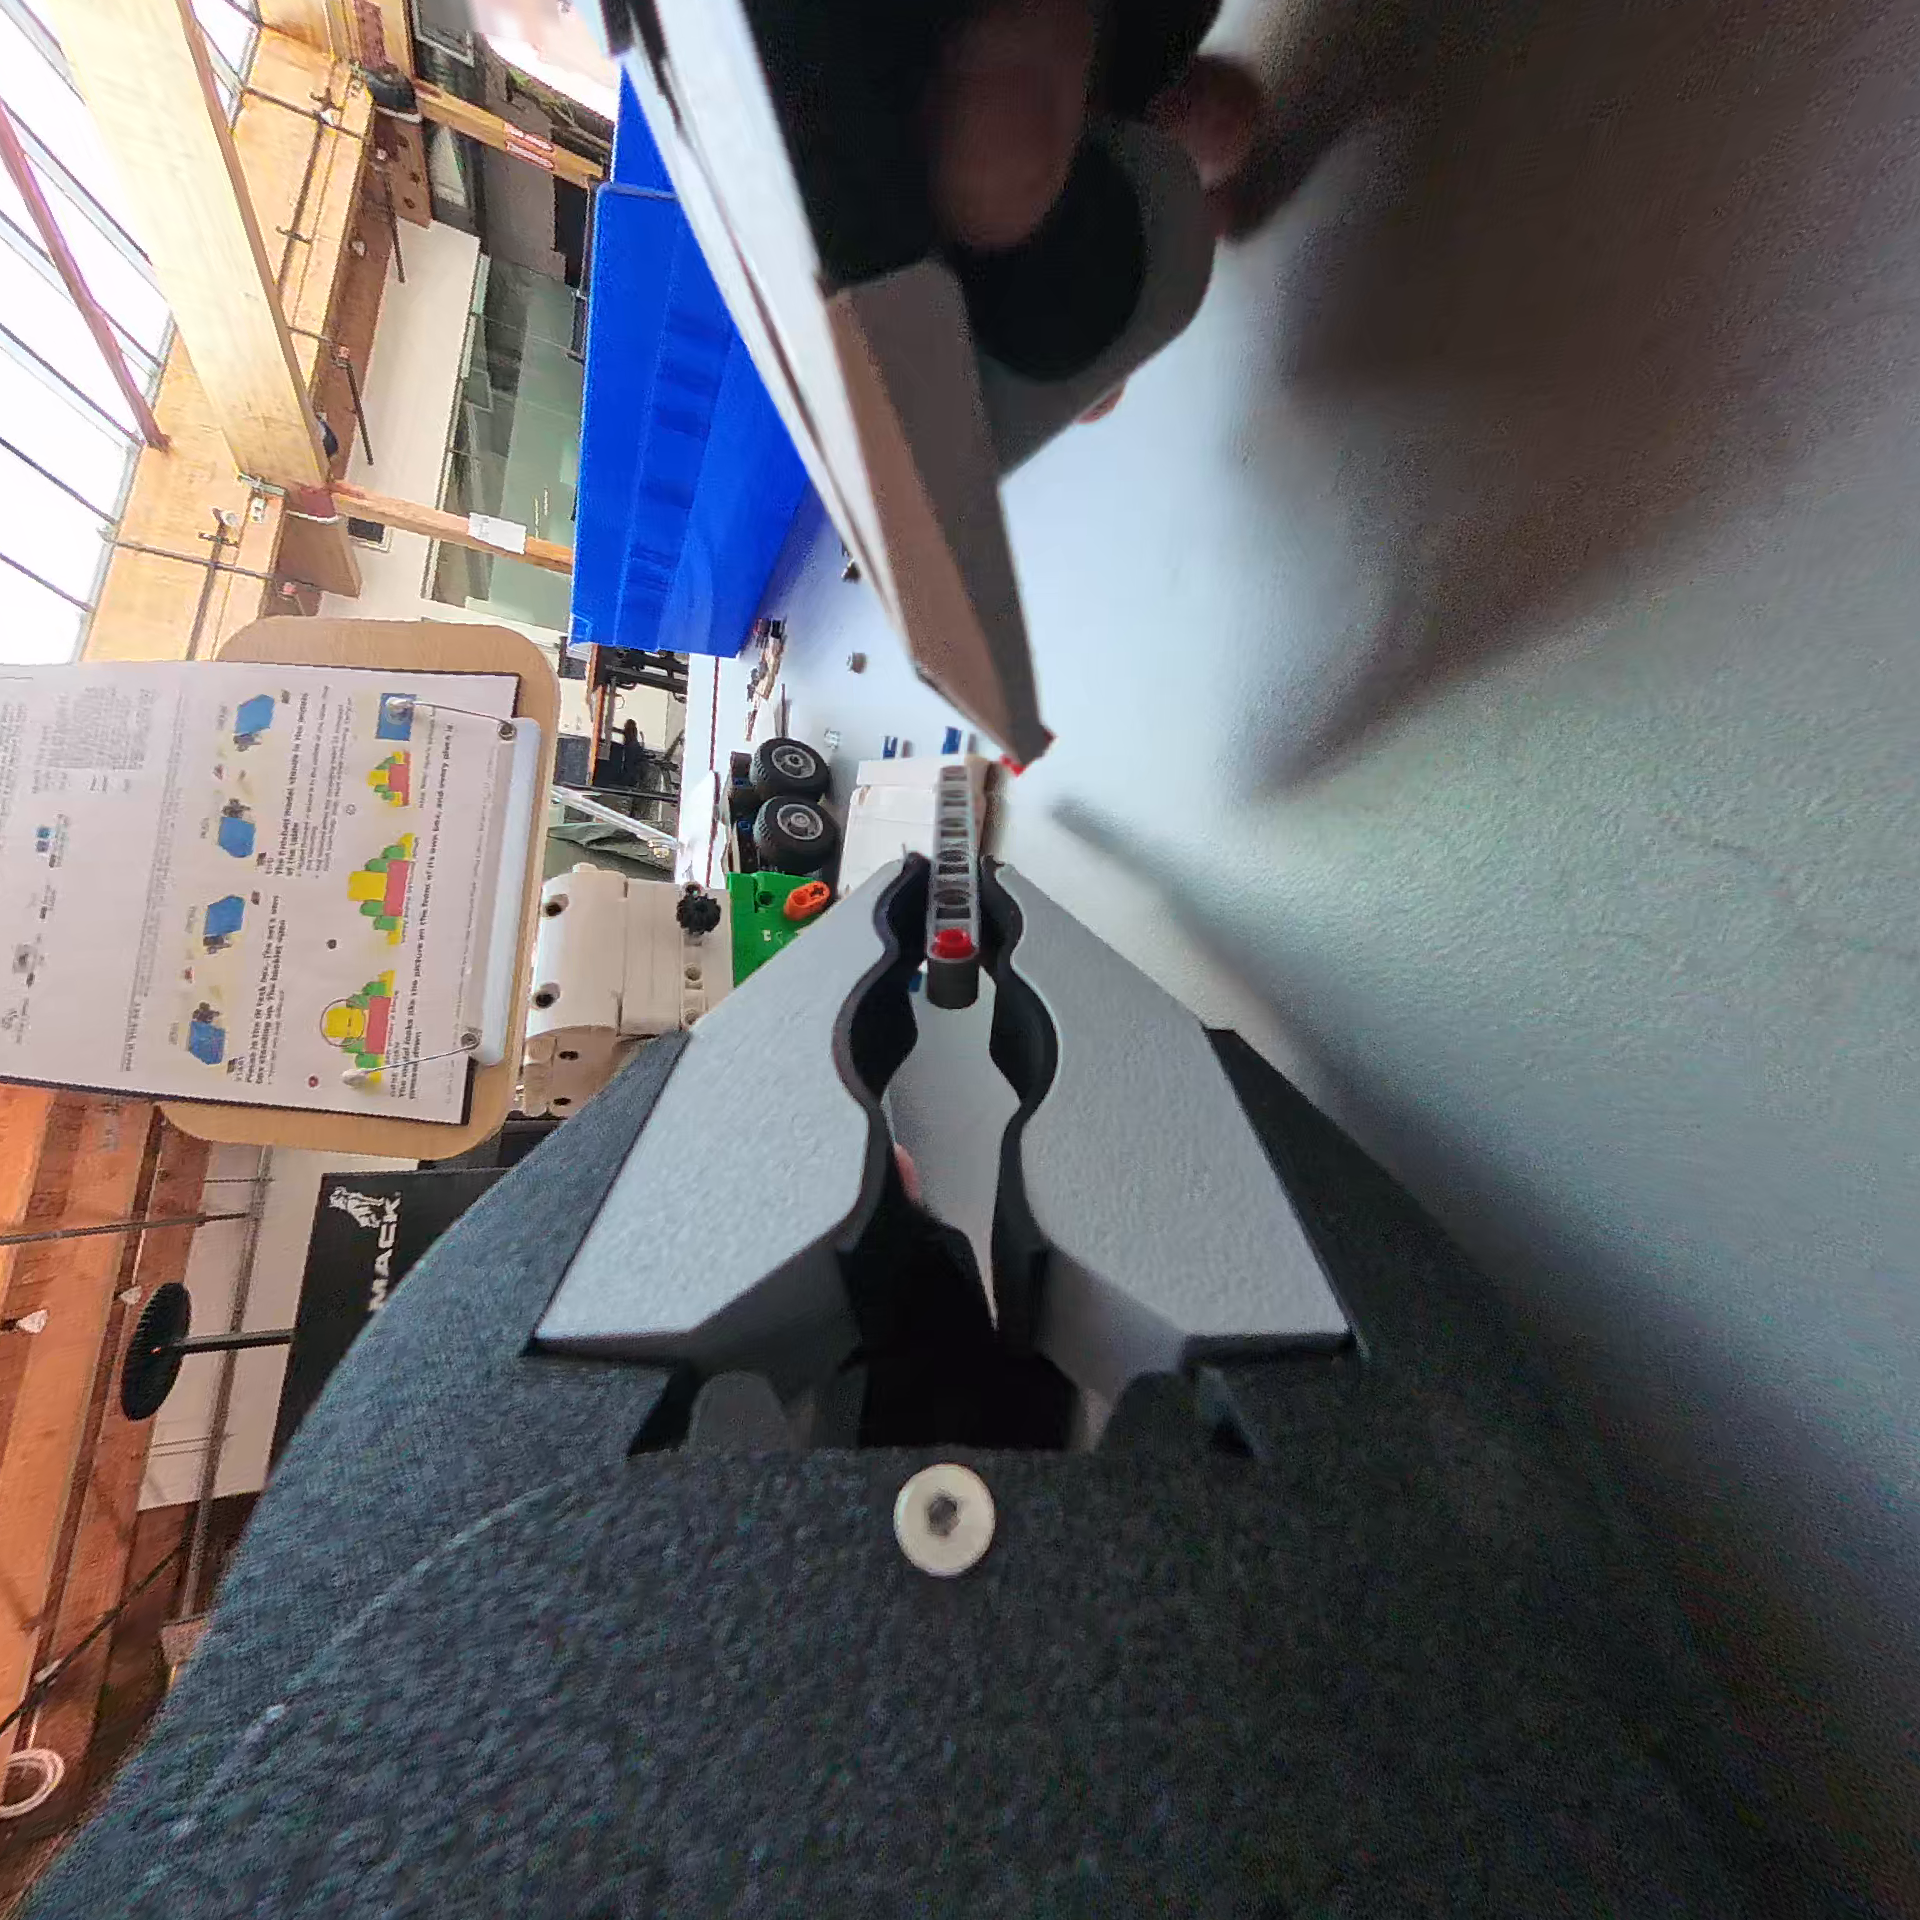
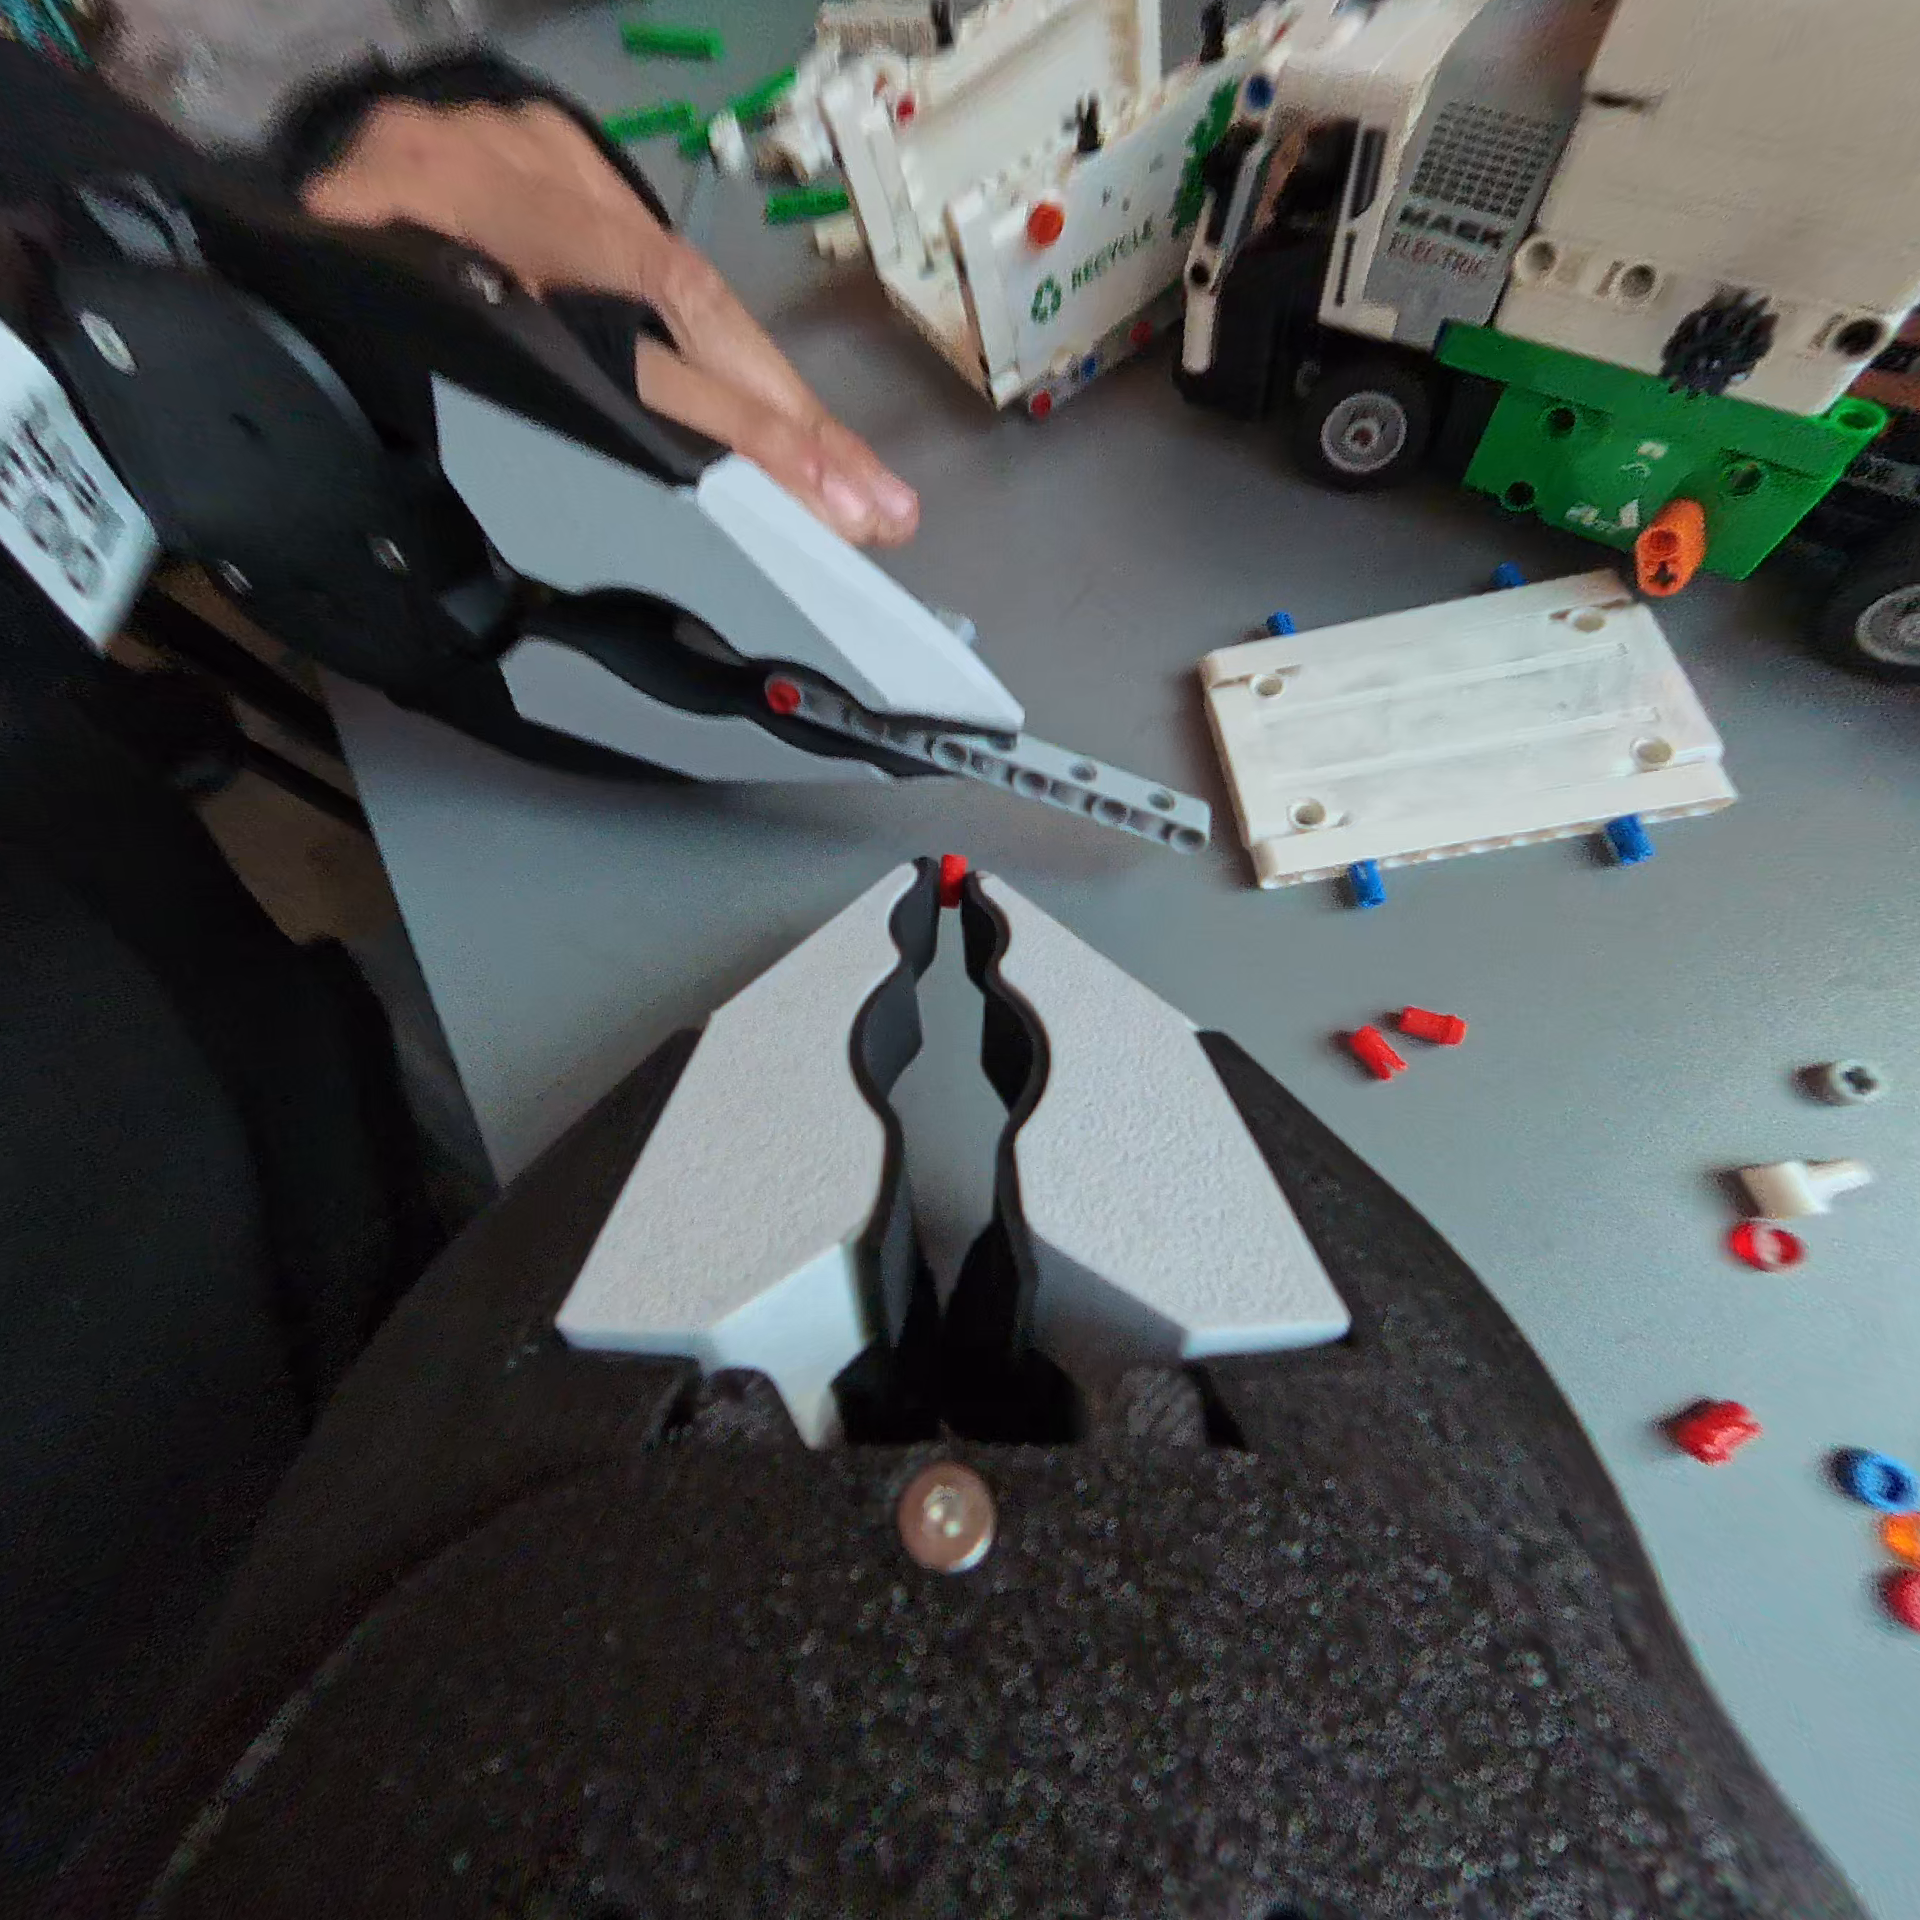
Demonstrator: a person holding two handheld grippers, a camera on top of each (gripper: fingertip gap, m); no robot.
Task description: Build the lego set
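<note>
**A:** Right wrist view first: the right gripper has its jaws pressed together on a small red pin at the very tips, held above the grey table.

**B:** And the other one?

**A:** The left gripper is pinching a long grey beam with a row of holes, which sticks out past its fingertips toward the pin. A red pin already sits in the beam's near end. The left wrist view agrees: jaws closed on that beam.

**B:** So how far along is the build?

**A:** Well along, I'd say. The white and green truck stands on its wheels with cab and body in place, and a white container section lies beside it, apart.

**B:** What's left?

**A:** A white panel with blue pins lies flat and unattached, near the beam's tip. Loose red pins, a white connector and several small bushes wait on the table, and green pieces lie further back. The pin looks bound for a beam hole.
</note>
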